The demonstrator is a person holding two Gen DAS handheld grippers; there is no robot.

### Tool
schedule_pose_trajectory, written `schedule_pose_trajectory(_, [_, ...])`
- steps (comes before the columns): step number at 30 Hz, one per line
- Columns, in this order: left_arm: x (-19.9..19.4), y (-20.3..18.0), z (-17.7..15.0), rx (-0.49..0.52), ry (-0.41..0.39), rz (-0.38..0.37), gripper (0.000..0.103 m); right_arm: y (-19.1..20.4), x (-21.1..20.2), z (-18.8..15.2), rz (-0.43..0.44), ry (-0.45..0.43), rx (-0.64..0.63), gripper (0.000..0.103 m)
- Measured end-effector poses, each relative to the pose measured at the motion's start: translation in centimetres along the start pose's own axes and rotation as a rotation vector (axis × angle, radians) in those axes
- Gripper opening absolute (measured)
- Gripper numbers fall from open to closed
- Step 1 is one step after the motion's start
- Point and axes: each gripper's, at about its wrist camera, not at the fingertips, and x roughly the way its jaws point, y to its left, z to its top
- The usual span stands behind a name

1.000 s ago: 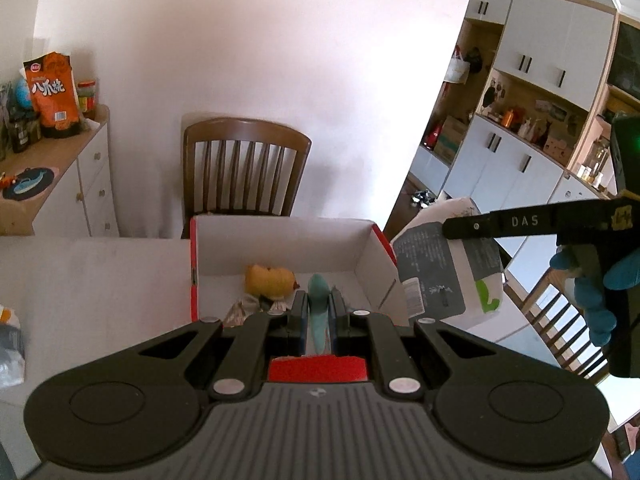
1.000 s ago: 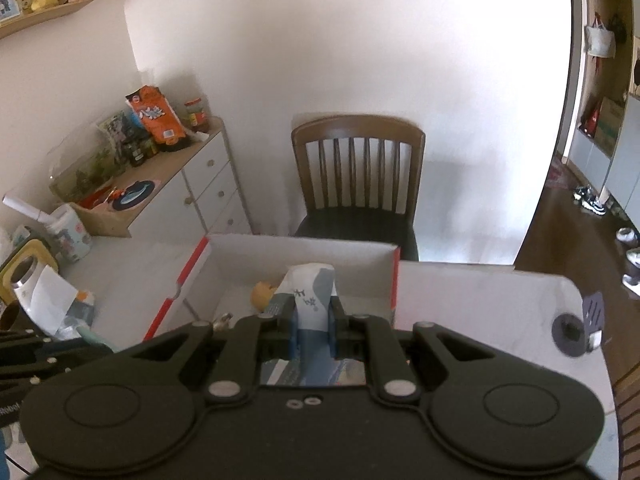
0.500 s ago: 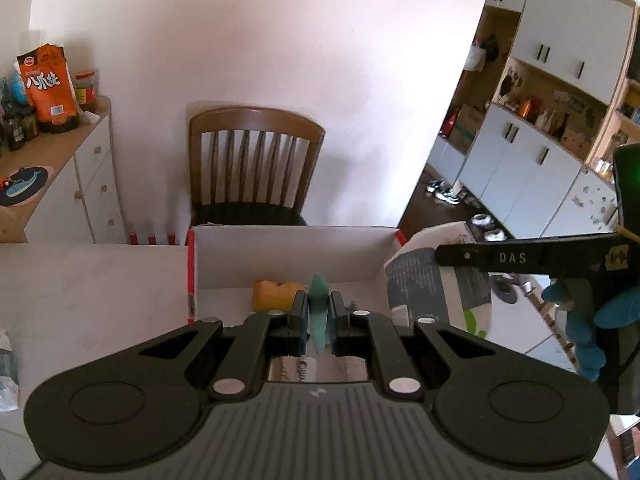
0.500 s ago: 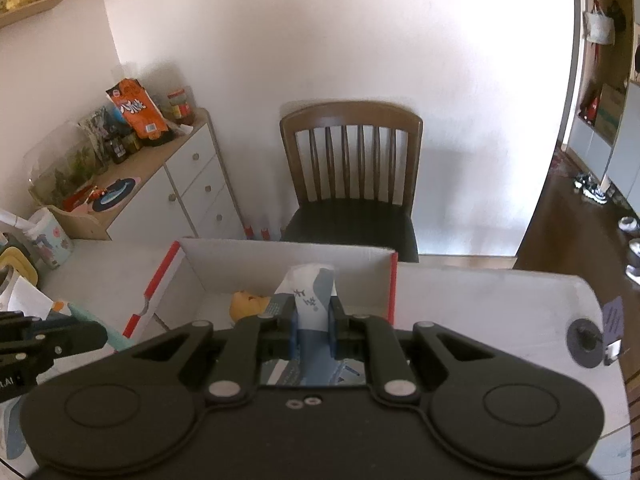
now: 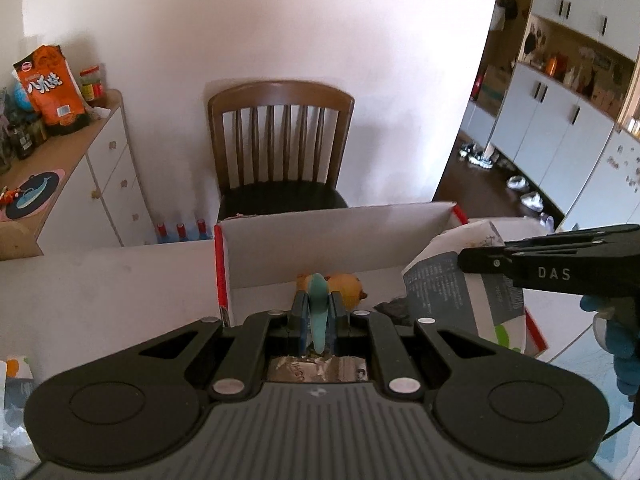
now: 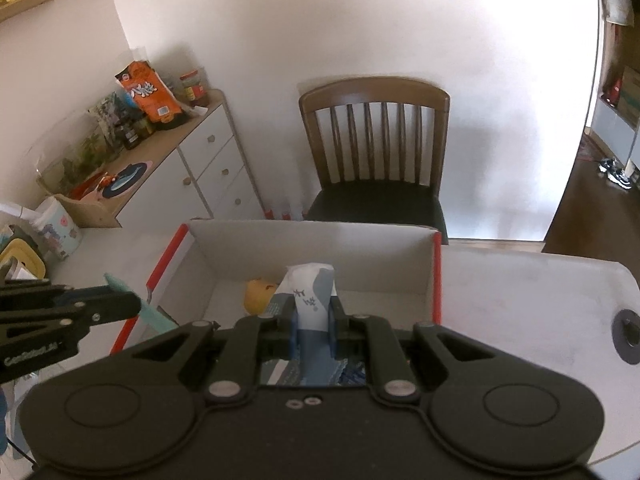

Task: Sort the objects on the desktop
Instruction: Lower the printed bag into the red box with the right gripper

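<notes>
The left hand-held gripper is clamped narrow on a thin teal piece that stands up between its fingers, and the right hand-held gripper is closed tight on a white-and-blue packet. Both point down over an open white box with red edges on the pale tabletop. Ahead of the left gripper the box's far wall stands upright, its red left edge just left of the fingers; the packet and the right gripper's black arm crowd the right side, so free room lies mostly ahead, inside the box, where an orange-yellow toy sits just beyond the teal piece. From the right wrist the box's red right wall is close on the right of the fingers, with bare tabletop beyond it out to a rounded edge and a dark round hole. A wooden chair stands past the box, clear of it. Only the left view shows the blue-gloved hand on the right gripper, three red-capped bottles on the floor, and something silvery under the left fingers, too hidden to name. Only the right view shows the left gripper from the side, the teal piece jutting toward the box's left wall, and clutter at the tabletop's left end.
</notes>
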Motion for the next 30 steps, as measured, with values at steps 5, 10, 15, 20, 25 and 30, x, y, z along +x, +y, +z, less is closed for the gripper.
schedule_pose_trajectory(5, [2.0, -0.1, 0.6, 0.025, 0.043, 0.004, 0.009, -0.1, 1.0, -0.1, 0.018, 0.017, 0.003, 0.014])
schedule_pose_trajectory(10, [4.2, -0.4, 0.9, 0.058, 0.088, 0.022, 0.009, 0.0, 2.2, -0.3, 0.029, 0.026, 0.006, 0.014])
schedule_pose_trajectory(15, [5.9, -0.6, 0.4, 0.078, 0.11, 0.046, 0.009, -0.2, 3.1, -0.7, 0.046, 0.041, 0.006, 0.014])
schedule_pose_trajectory(20, [7.3, -1.0, 0.0, 0.094, 0.14, 0.05, 0.009, -0.2, 4.2, -1.2, 0.049, 0.075, -0.002, 0.014])
schedule_pose_trajectory(25, [8.0, -1.4, -0.1, 0.102, 0.143, 0.054, 0.009, 0.1, 4.9, -1.9, 0.048, 0.086, -0.011, 0.015])
schedule_pose_trajectory(30, [8.3, -1.6, -0.2, 0.098, 0.152, 0.056, 0.009, 0.4, 5.3, -2.2, 0.055, 0.102, -0.023, 0.025])
